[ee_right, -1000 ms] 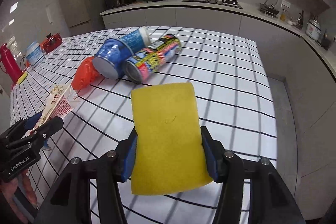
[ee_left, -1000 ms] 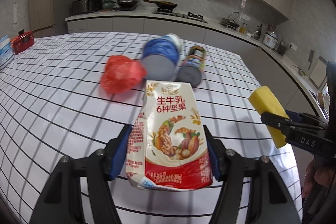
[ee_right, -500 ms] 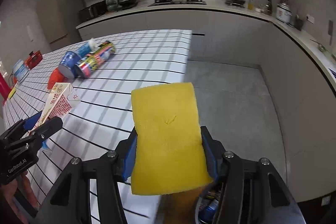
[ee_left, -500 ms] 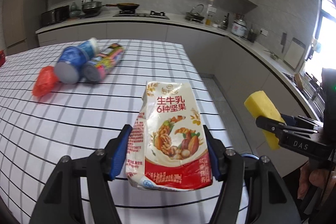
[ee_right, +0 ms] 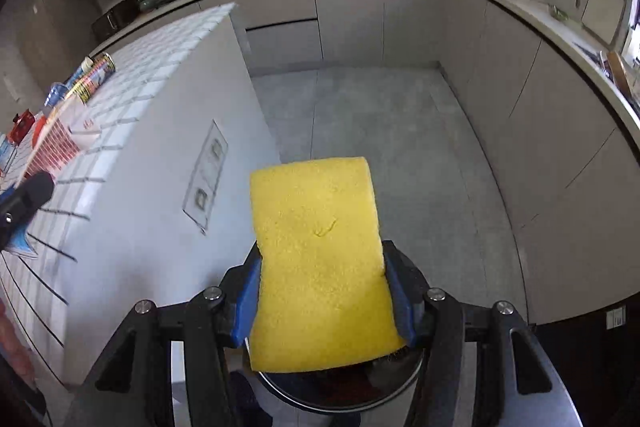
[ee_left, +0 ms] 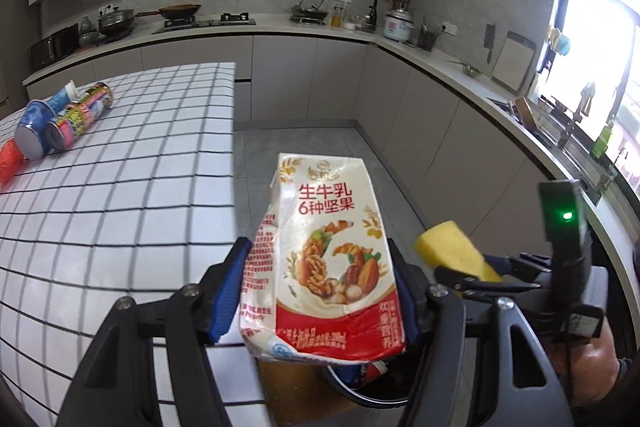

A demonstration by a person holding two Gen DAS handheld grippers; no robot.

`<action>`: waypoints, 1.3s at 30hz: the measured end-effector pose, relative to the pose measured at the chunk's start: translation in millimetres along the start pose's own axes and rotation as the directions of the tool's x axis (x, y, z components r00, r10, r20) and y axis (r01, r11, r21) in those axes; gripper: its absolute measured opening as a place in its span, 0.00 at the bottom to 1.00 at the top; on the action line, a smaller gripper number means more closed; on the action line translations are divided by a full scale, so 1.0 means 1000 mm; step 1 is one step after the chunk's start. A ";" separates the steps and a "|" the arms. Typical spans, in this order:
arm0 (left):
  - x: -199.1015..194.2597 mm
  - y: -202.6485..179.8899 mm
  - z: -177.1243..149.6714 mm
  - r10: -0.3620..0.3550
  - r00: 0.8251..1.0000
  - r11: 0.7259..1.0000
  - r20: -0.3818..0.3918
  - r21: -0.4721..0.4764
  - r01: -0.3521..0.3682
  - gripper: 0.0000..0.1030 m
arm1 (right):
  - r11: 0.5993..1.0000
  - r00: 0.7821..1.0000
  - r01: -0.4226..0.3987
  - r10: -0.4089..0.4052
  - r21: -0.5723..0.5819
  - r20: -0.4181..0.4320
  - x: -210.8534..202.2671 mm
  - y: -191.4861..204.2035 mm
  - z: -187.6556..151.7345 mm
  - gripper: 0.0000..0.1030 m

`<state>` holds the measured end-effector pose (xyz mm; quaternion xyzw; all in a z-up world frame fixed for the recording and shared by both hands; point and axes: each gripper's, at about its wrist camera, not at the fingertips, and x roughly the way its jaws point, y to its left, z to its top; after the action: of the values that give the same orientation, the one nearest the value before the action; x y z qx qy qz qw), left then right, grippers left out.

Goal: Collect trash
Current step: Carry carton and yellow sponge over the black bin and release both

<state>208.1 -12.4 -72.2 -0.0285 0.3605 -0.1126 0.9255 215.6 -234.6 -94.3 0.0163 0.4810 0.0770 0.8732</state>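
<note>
- Two grippers are mine, one in each hand.
- Left wrist view: my left gripper [ee_left: 320, 297] squeezes a milk carton [ee_left: 324, 259] from both sides. The carton is crumpled and stands up between the blue pads [ee_left: 230, 291].
- Under it I see the rim of a trash bin [ee_left: 372, 397] on the floor, beside the white table [ee_left: 120, 195].
- Two cans [ee_left: 60, 119] and something red [ee_left: 8, 161] lie on the far side of the table.
- My right gripper [ee_left: 468, 277] shows on the right, holding a yellow sponge [ee_left: 448, 247].
- Right wrist view: my right gripper [ee_right: 322, 301] is closed tight on the yellow sponge [ee_right: 320, 263].
- The sponge hangs over the trash bin [ee_right: 340, 393] below.
</note>
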 end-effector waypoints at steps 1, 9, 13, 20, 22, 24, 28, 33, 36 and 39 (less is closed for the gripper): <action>0.003 -0.006 -0.003 -0.001 1.000 1.000 -0.006 0.001 0.001 0.63 | 1.000 1.000 -0.013 0.012 -0.003 -0.019 0.007 -0.005 -0.004 0.56; 0.025 -0.033 -0.026 0.026 0.999 0.999 -0.048 -0.018 -0.027 0.63 | 0.999 0.996 -0.012 0.009 -0.033 -0.085 0.038 -0.034 -0.027 0.74; 0.042 -0.043 -0.043 0.037 0.996 0.998 -0.080 -0.042 -0.040 0.63 | 1.000 0.997 -0.003 0.001 -0.015 -0.074 0.037 -0.057 -0.031 0.74; 0.077 -0.082 -0.076 0.019 0.989 0.998 -0.149 -0.054 -0.028 0.63 | 0.999 0.998 0.035 -0.034 0.016 -0.056 0.037 -0.088 -0.032 0.74; 0.088 -0.093 -0.084 0.014 0.985 0.998 -0.171 -0.060 -0.025 0.63 | 0.999 0.997 0.046 -0.045 0.017 -0.058 0.036 -0.099 -0.034 0.74; 0.096 -0.102 -0.089 0.006 0.982 0.998 -0.190 -0.068 -0.019 0.63 | 0.998 0.997 0.053 -0.051 0.025 -0.057 0.035 -0.109 -0.035 0.74; 0.116 -0.122 -0.092 0.050 0.966 0.998 -0.254 -0.026 -0.059 0.68 | 0.996 0.996 0.068 -0.066 0.049 -0.058 0.034 -0.126 -0.036 0.74; 0.102 -0.134 -0.076 0.072 0.978 0.997 -0.194 -0.027 -0.079 0.91 | 0.994 0.995 0.090 -0.086 0.069 -0.049 0.028 -0.142 -0.038 0.84; 0.092 -0.138 -0.067 0.078 0.982 0.996 -0.173 -0.024 -0.084 0.91 | 0.992 0.996 0.086 -0.082 0.096 -0.044 0.024 -0.149 -0.036 0.85; 0.080 -0.140 -0.058 0.093 0.984 0.995 -0.150 -0.015 -0.096 0.91 | 0.991 0.996 0.085 -0.082 0.102 -0.027 0.018 -0.149 -0.030 0.85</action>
<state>199.5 -165.5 -148.9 -0.0131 0.4309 -0.0664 0.8999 217.0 -380.9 -140.6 0.0401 0.4946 0.0157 0.8681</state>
